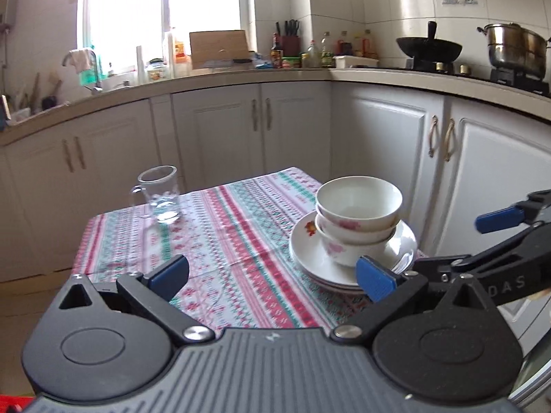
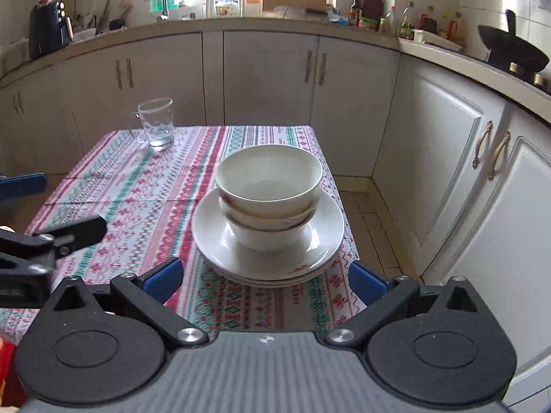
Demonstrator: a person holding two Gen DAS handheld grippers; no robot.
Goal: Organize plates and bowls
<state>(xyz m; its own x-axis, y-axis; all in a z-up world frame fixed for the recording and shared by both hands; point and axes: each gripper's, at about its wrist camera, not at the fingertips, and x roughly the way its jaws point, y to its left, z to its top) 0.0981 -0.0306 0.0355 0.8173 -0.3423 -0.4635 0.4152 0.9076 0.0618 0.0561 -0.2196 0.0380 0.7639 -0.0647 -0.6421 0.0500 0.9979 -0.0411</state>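
A stack of white bowls [image 1: 358, 203] [image 2: 270, 180] with pink flowers sits nested on a stack of white plates [image 1: 304, 253] [image 2: 213, 237] at the right side of the table. My left gripper [image 1: 272, 275] is open and empty, low over the table left of the stack. My right gripper [image 2: 265, 277] is open and empty, just in front of the plates, its fingers wider than the stack. The right gripper also shows in the left wrist view [image 1: 499, 220], and the left gripper shows in the right wrist view [image 2: 62, 206].
A patterned tablecloth [image 1: 213, 227] [image 2: 137, 186] covers the small table. A clear glass mug [image 1: 160, 194] [image 2: 156, 124] stands at its far left corner. White cabinets [image 2: 268, 79] and a cluttered counter with a wok [image 1: 428, 48] and a steel pot [image 1: 515, 48] ring the table.
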